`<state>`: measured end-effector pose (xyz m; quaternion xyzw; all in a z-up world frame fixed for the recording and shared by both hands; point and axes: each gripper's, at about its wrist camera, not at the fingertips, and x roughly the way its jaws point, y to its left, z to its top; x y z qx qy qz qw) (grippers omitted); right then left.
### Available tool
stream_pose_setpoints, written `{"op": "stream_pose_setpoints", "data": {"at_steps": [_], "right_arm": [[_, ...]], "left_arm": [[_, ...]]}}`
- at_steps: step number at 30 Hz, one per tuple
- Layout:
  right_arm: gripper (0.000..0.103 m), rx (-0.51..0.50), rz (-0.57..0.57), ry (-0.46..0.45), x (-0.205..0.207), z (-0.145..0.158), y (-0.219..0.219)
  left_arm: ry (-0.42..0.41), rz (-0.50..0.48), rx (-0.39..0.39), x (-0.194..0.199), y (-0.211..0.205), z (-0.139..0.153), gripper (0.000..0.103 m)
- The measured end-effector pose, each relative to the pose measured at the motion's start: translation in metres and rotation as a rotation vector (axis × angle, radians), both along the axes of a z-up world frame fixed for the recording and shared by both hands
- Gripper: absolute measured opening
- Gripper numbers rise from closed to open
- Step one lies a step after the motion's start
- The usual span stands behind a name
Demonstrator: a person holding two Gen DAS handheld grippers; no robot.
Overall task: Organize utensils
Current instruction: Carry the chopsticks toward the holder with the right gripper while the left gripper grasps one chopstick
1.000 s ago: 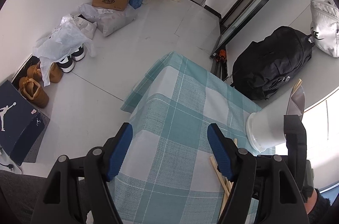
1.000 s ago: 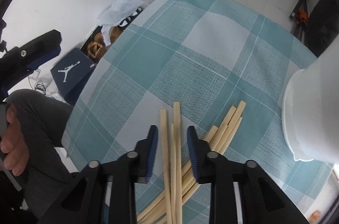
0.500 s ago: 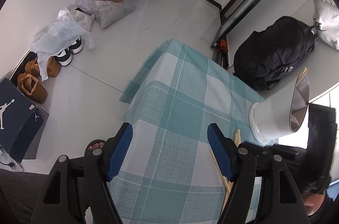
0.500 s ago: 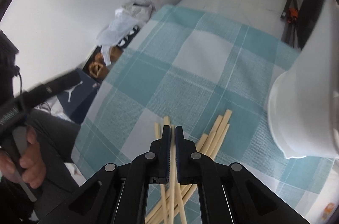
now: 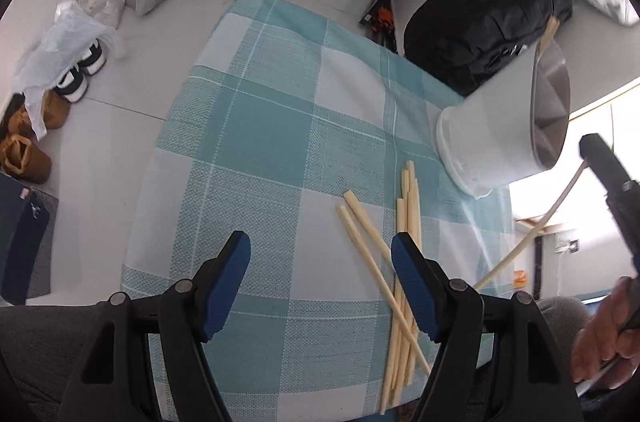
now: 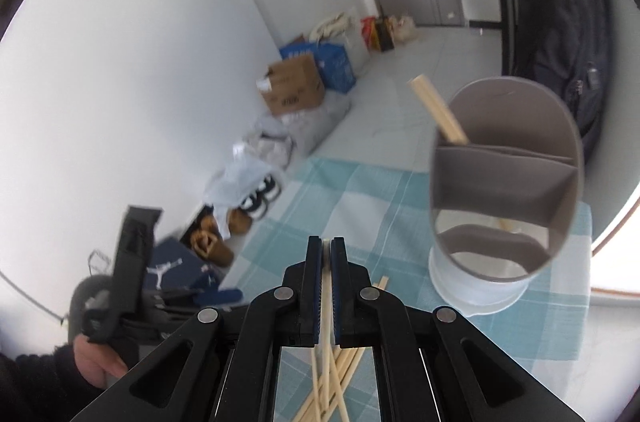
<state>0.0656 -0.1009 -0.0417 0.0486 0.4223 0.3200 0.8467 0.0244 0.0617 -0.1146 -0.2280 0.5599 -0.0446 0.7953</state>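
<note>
Chopstick [image 6: 327,286] is pinched in the right gripper [image 6: 327,254] for the holder [image 6: 506,178] at two o'clock, while the left gripper [image 5: 320,274] hangs spread and empty.

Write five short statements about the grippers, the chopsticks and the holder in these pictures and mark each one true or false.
1. The right gripper is shut on a single chopstick. True.
2. The left gripper holds a chopstick. False: its jaws stand open over the checked tablecloth with nothing between them.
3. The utensil holder is empty. False: one chopstick already pokes out of its far compartment.
4. Loose chopsticks lie on the tablecloth near the holder. True.
5. The holder lies tipped over on its side. False: it stands on its white base on the cloth.
</note>
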Motion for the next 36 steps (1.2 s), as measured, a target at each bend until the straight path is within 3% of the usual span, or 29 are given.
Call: {"op": "stream_pose_setpoints", "data": {"at_steps": [8,17,21,25,29,34,36], "right_arm": [[0.003,0.134,-0.077,-0.097,-0.013,0.013,-0.05],[0.003,0.209,-0.121,-0.126,-0.018,0.016,-0.089],[0.003,0.231,-0.133,-0.15,-0.024,0.021,-0.1],[0.004,0.253,-0.145,-0.136,-0.026,0.02,-0.109],[0.004,0.285,-0.159,-0.133,-0.027,0.021,-0.117],[0.004,0.297,-0.155,-0.135,-0.029,0.023,-0.118],[0.004,0.288,-0.15,-0.137,-0.03,0.023,-0.117]], "left_arm": [[0.076,-0.021,0.068,0.005,-0.023,-0.014,0.069],[0.117,-0.025,0.297,0.014,-0.048,-0.015,0.067],[0.145,-0.035,0.393,0.015,-0.056,-0.018,0.059],[0.157,-0.031,0.395,0.018,-0.054,-0.018,0.058],[0.165,-0.041,0.39,0.025,-0.058,-0.017,0.042],[0.185,0.04,0.354,0.033,-0.049,-0.018,0.031],[0.189,0.067,0.363,0.034,-0.046,-0.018,0.016]]}}
